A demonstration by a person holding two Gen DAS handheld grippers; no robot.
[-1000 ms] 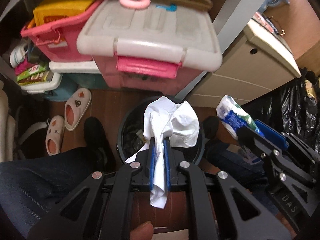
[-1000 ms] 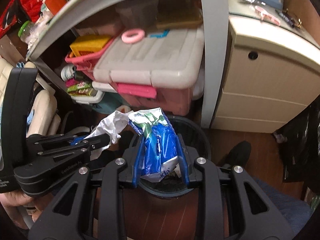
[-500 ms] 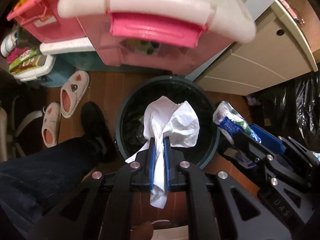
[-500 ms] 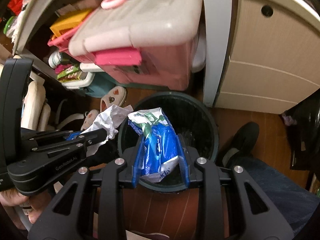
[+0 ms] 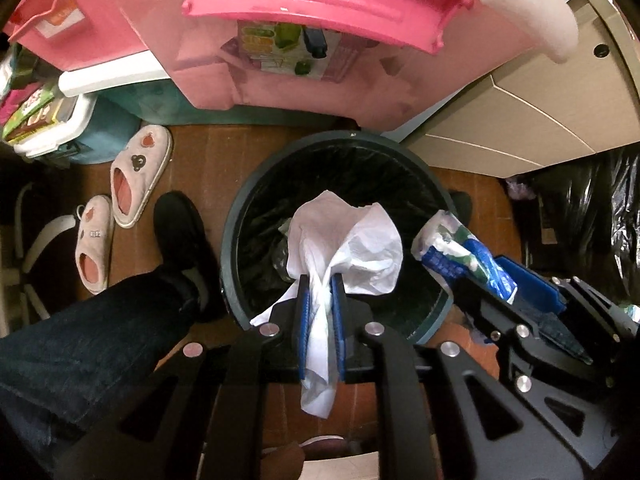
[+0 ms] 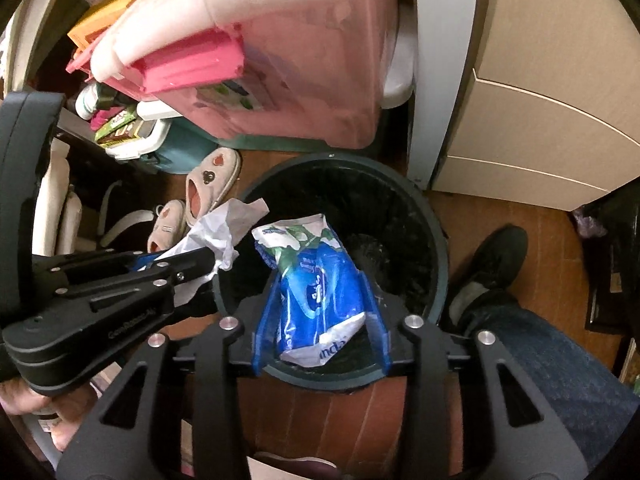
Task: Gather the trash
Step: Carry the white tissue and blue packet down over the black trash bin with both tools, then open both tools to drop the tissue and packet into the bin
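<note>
A round dark bin (image 5: 340, 136) with a black liner stands on the wooden floor under both grippers. My left gripper (image 5: 320, 280) points straight down over its near rim. A crumpled white tissue (image 5: 352, 240) is still pinched between its blue pads, whose jaws are starting to open. In the right wrist view this gripper (image 6: 212, 256) and the tissue (image 6: 220, 228) hang over the bin's left edge (image 6: 340, 158). My right gripper (image 6: 320, 280) is over the bin mouth, its jaws opening. The blue and white plastic packet (image 6: 316, 280) sits loosely between them, with a gap at the right pad.
A pink storage box (image 5: 320, 60) overhangs the bin at the back, and a beige drawer cabinet (image 5: 540, 112) stands to the right. Two pink slippers (image 5: 136, 172) lie at the left. The person's black shoes (image 5: 180, 232) (image 6: 496, 264) flank the bin. Black bags (image 5: 592, 220) fill the far right.
Both grippers have sunk toward the bin, which now looks larger and nearer. The right jaws have spread away from the packet. The tissue stays between the left pads.
</note>
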